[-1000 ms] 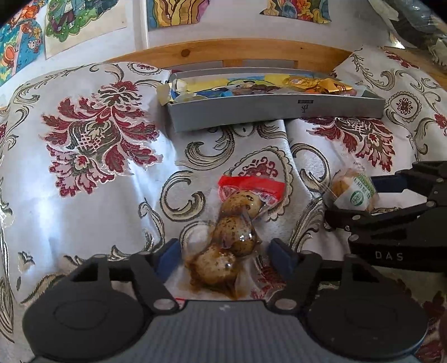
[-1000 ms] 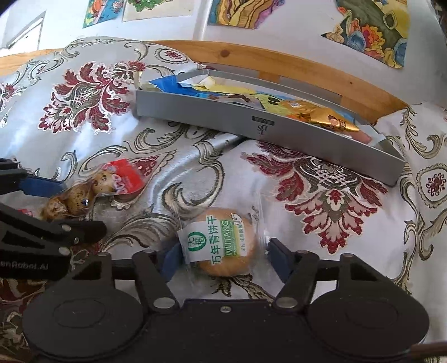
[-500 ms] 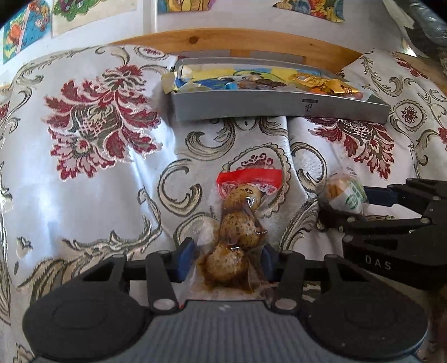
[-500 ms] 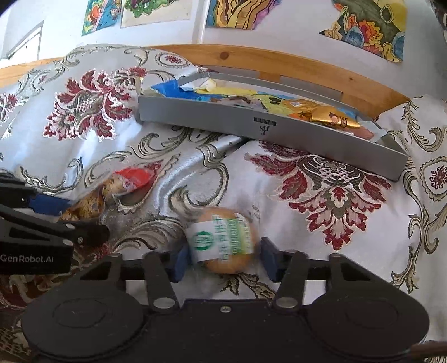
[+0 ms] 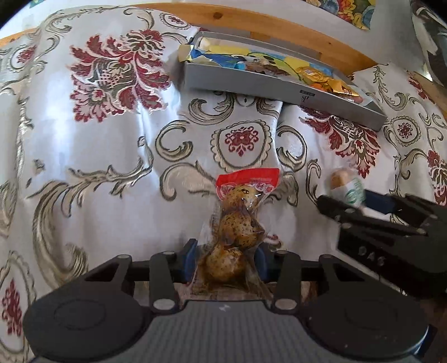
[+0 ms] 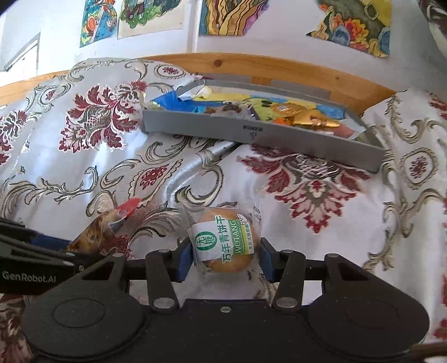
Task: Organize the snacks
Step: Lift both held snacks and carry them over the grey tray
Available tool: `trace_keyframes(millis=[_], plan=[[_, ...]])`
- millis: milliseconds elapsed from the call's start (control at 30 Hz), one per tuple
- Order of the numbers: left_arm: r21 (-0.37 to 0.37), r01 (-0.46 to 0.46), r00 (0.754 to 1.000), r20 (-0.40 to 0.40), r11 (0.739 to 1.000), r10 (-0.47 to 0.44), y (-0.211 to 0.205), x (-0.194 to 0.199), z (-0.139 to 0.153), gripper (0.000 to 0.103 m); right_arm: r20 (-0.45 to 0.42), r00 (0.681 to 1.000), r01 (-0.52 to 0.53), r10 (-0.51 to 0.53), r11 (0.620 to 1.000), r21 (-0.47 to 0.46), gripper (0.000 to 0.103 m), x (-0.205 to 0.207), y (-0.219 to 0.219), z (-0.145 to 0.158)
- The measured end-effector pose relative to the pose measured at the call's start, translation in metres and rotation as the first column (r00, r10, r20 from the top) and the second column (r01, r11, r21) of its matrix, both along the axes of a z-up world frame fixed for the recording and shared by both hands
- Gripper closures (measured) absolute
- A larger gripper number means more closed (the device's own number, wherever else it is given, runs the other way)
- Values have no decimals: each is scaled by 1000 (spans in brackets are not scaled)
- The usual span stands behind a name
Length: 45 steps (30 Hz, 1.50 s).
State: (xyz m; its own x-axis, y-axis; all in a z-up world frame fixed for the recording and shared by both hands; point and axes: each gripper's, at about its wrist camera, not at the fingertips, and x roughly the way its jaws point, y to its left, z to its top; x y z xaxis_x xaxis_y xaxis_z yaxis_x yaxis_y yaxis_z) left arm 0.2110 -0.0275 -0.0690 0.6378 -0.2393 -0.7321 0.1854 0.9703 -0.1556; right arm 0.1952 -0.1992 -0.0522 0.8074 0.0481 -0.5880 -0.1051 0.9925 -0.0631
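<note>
Two grippers: the left gripper (image 5: 225, 262) and the right gripper (image 6: 226, 258). One clear pouch of speckled quail eggs (image 5: 237, 226), with three eggs inside. One wrapped round biscuit (image 6: 225, 240). One grey tray (image 6: 259, 136) at upper centre, its snack packets too jumbled to count. Four paintings on the wall (image 6: 223, 16) along the top edge.

A second ago my left gripper (image 5: 226, 262) stood wide around the quail egg pack (image 5: 237, 231); now its blue pads press both sides of the pack's lower end, and the pack is lifted off the cloth, its red top pointing up. My right gripper (image 6: 226, 259) has likewise narrowed from an open straddle to a clamp on the wrapped biscuit (image 6: 223, 240), which now rides above the bedspread (image 6: 321, 223). The grey tray (image 6: 251, 134) sits closer in both views.
</note>
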Motion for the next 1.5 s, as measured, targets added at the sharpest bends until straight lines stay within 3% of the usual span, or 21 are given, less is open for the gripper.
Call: trace_keyframes(millis=[167,367,633,1000,1267,1500], plan=[[-80,-61,998,-18,995,60,3,-19,6,58,24,1000,7,-7,1000,-3,53,-19,-7,16],[-178,-105,992,43,978,115,8,-44,19,58,53,999,9,-10,1000,24,53,-42,-15,37],[-216,-128,974,159,968,164,-7,-47,55,58,158,987,18,-23,999,31,53,-63,-25,76],[-166,-121,944,286,979,165,-53,4,116,58,284,958,27,-31,999,19,53,-20,-63,119],[-91,-153,918,356,984,175,-83,50,142,57,343,935,79,-89,996,42,52,27,-95,119],[-20,-208,903,380,978,200,-110,88,141,57,344,921,155,-183,982,110,52,64,-114,109]])
